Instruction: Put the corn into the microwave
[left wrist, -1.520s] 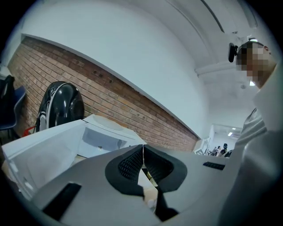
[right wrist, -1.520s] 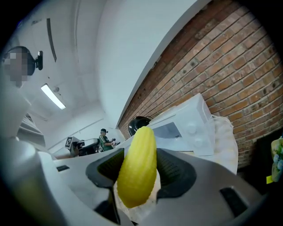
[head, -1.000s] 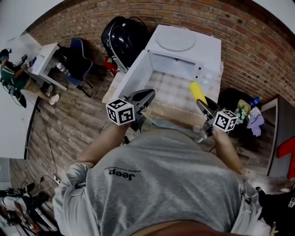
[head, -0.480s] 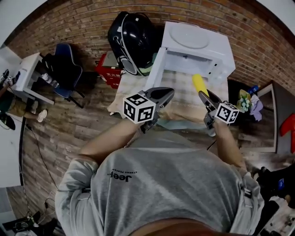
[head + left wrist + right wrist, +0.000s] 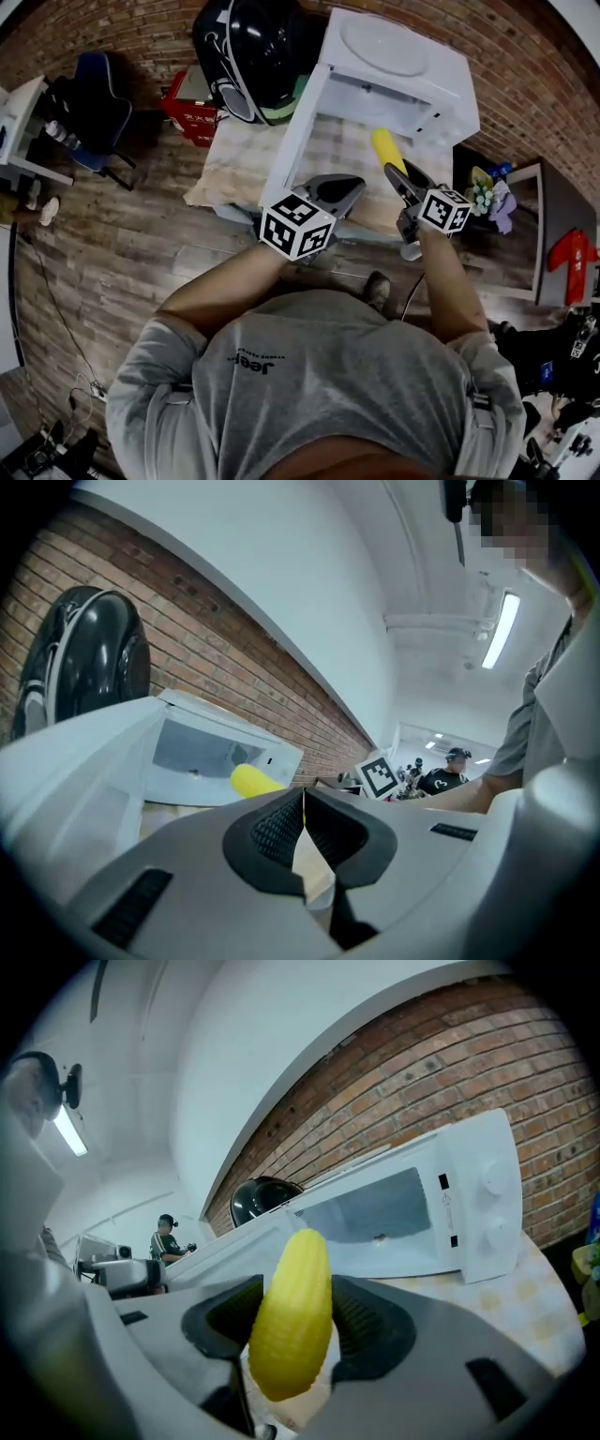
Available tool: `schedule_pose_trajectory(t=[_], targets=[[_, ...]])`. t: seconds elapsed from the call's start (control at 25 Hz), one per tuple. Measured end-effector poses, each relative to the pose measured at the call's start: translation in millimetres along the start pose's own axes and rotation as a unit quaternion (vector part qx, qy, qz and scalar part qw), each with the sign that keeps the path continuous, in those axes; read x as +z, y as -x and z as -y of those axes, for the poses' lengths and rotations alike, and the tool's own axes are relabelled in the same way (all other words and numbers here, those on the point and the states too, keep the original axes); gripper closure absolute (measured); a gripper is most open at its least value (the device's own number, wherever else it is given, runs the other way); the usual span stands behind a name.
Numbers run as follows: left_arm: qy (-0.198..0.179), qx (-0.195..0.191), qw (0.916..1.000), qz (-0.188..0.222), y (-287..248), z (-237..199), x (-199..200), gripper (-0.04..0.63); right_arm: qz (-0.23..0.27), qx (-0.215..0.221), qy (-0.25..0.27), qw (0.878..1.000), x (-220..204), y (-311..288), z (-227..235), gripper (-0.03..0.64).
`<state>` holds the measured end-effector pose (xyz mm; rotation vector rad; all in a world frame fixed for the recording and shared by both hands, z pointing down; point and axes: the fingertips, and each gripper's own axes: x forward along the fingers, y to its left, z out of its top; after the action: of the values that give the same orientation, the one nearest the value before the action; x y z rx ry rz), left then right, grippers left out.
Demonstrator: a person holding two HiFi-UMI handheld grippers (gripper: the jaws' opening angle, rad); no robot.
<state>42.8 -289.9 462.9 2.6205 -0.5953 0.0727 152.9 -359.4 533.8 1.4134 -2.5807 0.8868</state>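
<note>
As R gripper (image 5: 401,178) jaws pinch corn (image 5: 384,150) (L gripper (image 5: 302,832) closed, empty), a misaimed push may jam it vs edge of microwave (image 5: 398,66).

Cloth-covered table (image 5: 230,164) — on it a white microwave (image 5: 394,56), door open toward the person

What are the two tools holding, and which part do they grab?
The right tool holds the yellow corn by the end nearer the person. The left tool is shut, holding nothing.
</note>
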Motion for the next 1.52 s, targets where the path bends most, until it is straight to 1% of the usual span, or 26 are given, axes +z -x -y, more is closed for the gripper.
schedule_pose_trajectory(t=[0.08, 0.24, 0.36, 0.52, 0.76, 0.96, 1.12, 1.28, 1.4, 1.52], targets=[[0.0, 0.028, 0.9996, 0.007, -15.9, -18.6, -10.2, 0.572, -0.001, -0.004, 0.003, 1.0, -0.3, -8.3, 13.4, 0.379], [0.016, 0.087, 0.9958, 0.024, -40.8, -53.6, -26.6, 0.572, -0.014, -0.015, 0.011, 1.0, -1.5, -20.2, 44.7, 0.38], [0.014, 0.108, 0.9937, 0.028, -54.4, -69.7, -33.2, 0.572, -0.018, -0.018, 0.025, 0.999, 0.1, -30.2, 64.8, 0.38], [0.016, 0.129, 0.9907, 0.039, -63.9, -91.0, -35.5, 0.572, -0.017, -0.033, 0.031, 0.999, 0.9, -53.5, 87.2, 0.379], [0.021, 0.139, 0.9896, 0.033, -83.2, -110.6, -49.5, 0.572, -0.02, -0.079, 0.056, 0.995, 2.7, -86.2, 113.9, 0.38], [0.024, 0.135, 0.99, 0.033, -95.6, -114.2, -54.3, 0.572, -0.013, -0.12, 0.054, 0.991, 15.6, -109.0, 136.6, 0.38], [0.018, 0.131, 0.9908, 0.03, -100.3, -113.0, -59.1, 0.572, -0.002, -0.16, 0.058, 0.985, 30.2, -122.1, 152.5, 0.38], [0.021, 0.134, 0.9903, 0.029, -103.0, -117.2, -67.3, 0.572, -0.002, -0.195, 0.069, 0.978, 38.7, -134.8, 168.6, 0.38], [0.028, 0.141, 0.989, 0.032, -104.6, -124.3, -71.8, 0.572, -0.005, -0.212, 0.075, 0.974, 42.8, -142.6, 176.9, 0.38], [0.03, 0.147, 0.988, 0.036, -107.5, -131.7, -72.7, 0.572, -0.01, -0.218, 0.084, 0.972, 45.1, -150.3, 178.8, 0.38]])
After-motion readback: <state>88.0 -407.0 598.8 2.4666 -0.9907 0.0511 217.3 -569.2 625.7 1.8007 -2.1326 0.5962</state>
